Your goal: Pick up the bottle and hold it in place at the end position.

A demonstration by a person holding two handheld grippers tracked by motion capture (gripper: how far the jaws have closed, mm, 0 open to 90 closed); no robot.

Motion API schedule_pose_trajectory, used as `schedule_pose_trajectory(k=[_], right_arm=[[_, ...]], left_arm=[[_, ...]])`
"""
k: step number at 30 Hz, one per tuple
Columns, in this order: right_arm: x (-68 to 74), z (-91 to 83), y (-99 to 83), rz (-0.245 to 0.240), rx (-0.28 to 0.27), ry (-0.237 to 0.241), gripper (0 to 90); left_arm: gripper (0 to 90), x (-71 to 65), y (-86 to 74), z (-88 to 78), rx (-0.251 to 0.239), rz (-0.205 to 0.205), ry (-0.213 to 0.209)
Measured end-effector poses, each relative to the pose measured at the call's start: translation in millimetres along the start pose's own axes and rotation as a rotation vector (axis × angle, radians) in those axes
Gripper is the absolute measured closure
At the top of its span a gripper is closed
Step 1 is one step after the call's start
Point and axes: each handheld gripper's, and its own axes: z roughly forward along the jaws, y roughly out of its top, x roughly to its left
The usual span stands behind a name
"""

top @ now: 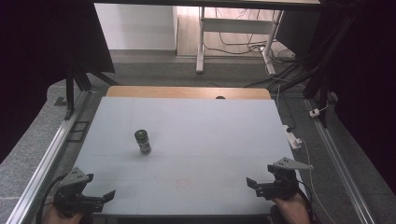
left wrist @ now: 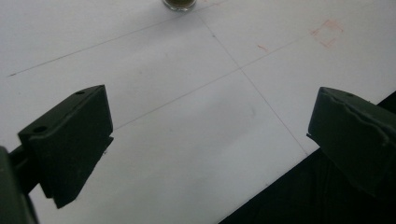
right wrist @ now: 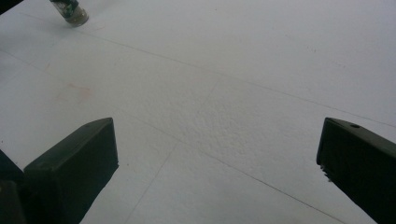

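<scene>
A small dark jar [top: 143, 141] with a dark lid stands upright on the white table top [top: 196, 135], left of the middle. Its base shows at the top edge of the left gripper view [left wrist: 179, 4] and at the top left of the right gripper view [right wrist: 70, 12]. My left gripper [top: 103, 199] rests at the table's near left corner, jaws wide open with nothing between them [left wrist: 208, 140]. At the near right edge my right gripper [top: 253, 185] is open too, with bare table between its jaws [right wrist: 217, 163]. Both are well short of the jar.
Thin pencil lines and a faint red square [left wrist: 328, 33] mark the white top. A wooden strip [top: 187, 92] runs along the far edge. Metal rails [top: 46, 154] flank the table. A white power strip [top: 294, 138] and cables lie off the right side.
</scene>
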Motion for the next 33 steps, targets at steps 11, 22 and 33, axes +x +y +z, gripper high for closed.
schedule_pose_trajectory(k=[11, 22, 33], right_arm=[[2.6, 1.2, 0.7, -0.022, 0.016, 0.012, 0.0], [2.8, 3.7, 1.4, -0.021, 0.041, 0.018, 0.0], [4.1, 4.6, 1.3, -0.035, 0.054, 0.021, 0.0]], left_arm=[[0.3, 1.3, -0.1, 0.6, 0.008, -0.004, -0.011], [0.3, 0.7, 1.5, 3.3, 0.034, -0.011, 0.001], [0.0, 1.7, 5.3, 3.3, -0.002, -0.017, -0.043]])
